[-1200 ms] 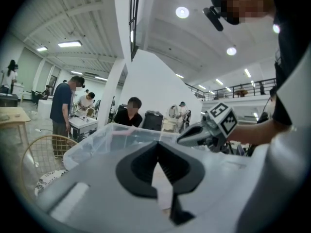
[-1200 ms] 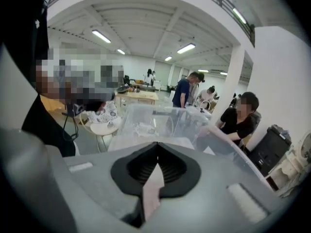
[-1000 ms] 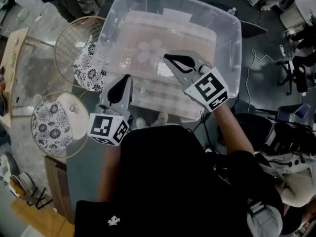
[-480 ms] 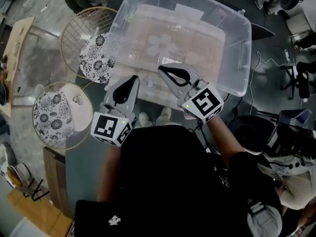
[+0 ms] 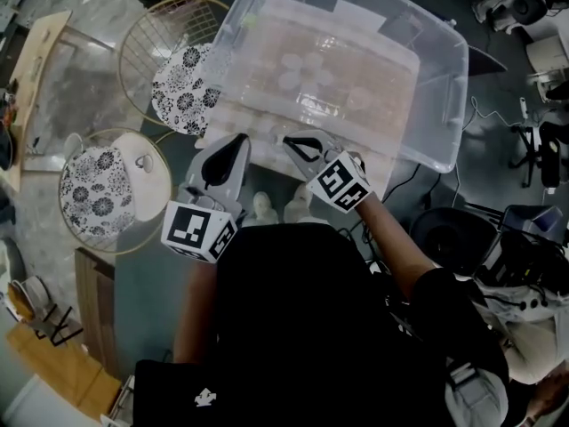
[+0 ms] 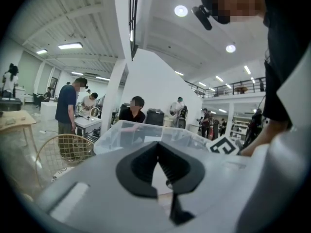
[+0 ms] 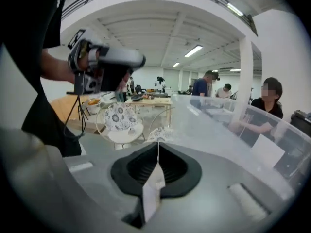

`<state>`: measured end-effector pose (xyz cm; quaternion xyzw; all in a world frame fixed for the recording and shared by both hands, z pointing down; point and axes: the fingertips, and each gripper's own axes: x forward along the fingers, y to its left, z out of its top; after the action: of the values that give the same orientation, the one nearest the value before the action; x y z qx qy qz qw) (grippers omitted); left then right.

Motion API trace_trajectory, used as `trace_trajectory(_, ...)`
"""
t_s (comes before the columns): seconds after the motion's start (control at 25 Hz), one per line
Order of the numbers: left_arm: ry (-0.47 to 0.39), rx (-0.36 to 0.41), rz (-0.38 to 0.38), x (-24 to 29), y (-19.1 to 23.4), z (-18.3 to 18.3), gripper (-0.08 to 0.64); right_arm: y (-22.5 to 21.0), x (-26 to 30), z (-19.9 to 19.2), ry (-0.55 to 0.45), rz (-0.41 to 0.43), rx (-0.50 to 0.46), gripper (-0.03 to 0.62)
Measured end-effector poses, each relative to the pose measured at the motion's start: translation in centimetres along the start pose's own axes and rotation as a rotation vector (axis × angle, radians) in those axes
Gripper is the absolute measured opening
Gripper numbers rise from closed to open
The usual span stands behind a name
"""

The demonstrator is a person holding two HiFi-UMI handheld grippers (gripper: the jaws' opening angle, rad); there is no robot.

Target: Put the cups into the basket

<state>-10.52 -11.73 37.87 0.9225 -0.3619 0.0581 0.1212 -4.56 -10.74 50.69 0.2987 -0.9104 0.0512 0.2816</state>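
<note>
Several clear cups (image 5: 300, 68) lie in the big clear plastic bin (image 5: 442, 105). Left of the bin stand two round wire baskets with floral liners, a far one (image 5: 147, 38) and a near one (image 5: 162, 178); the near one holds a small white cup (image 5: 141, 161). My left gripper (image 5: 238, 139) is shut and empty, at the bin's near wall. Beside it, low at the same wall, my right gripper (image 5: 289, 140) is also shut and empty. The left gripper's (image 6: 156, 143) own view faces the bin (image 6: 146, 132). The right gripper's (image 7: 158, 143) view faces both baskets (image 7: 121, 123).
A wooden table (image 5: 27, 69) stands at far left beyond the baskets. Cables and equipment (image 5: 524, 238) crowd the floor at right. Several people stand around tables in the background of both gripper views. The person's feet (image 5: 280, 210) are just below the bin.
My right gripper has come down and back from over the bin to its near wall. The left gripper has shifted slightly. Both stayed shut.
</note>
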Motion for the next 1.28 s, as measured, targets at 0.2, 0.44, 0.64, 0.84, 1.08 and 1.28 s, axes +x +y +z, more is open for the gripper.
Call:
trace_trajectory(0.2,0.011,-0.013,0.022,-1.0,0.4,-0.6,0.005,1.2,3.1,-6.1,0.201,0.055,-0.066,0.045)
trace_trajectory(0.44,0.019,-0.018,0.046,-1.8,0.6,-0.9,0.005,2.6,6.2,-11.0,0.391,0.152,-0.277,0.104)
trace_trajectory(0.64,0.025,-0.025,0.079,-2.7,0.8,-1.3,0.005,3.7,8.3,-14.4,0.526,0.234,-0.467,0.123)
trace_trajectory(0.84,0.03,-0.027,0.115,-3.8,1.2,-1.6,0.005,4.0,9.7,-15.9,0.574,0.246,-0.559,0.121)
trace_trajectory(1.08,0.028,-0.033,0.138,-4.3,1.4,-1.5,0.005,3.7,10.2,-16.2,0.621,0.244,-0.642,0.077)
trace_trajectory(1.28,0.027,-0.036,0.138,-4.0,0.9,-1.6,0.005,4.1,9.8,-16.1,0.633,0.279,-0.67,0.04)
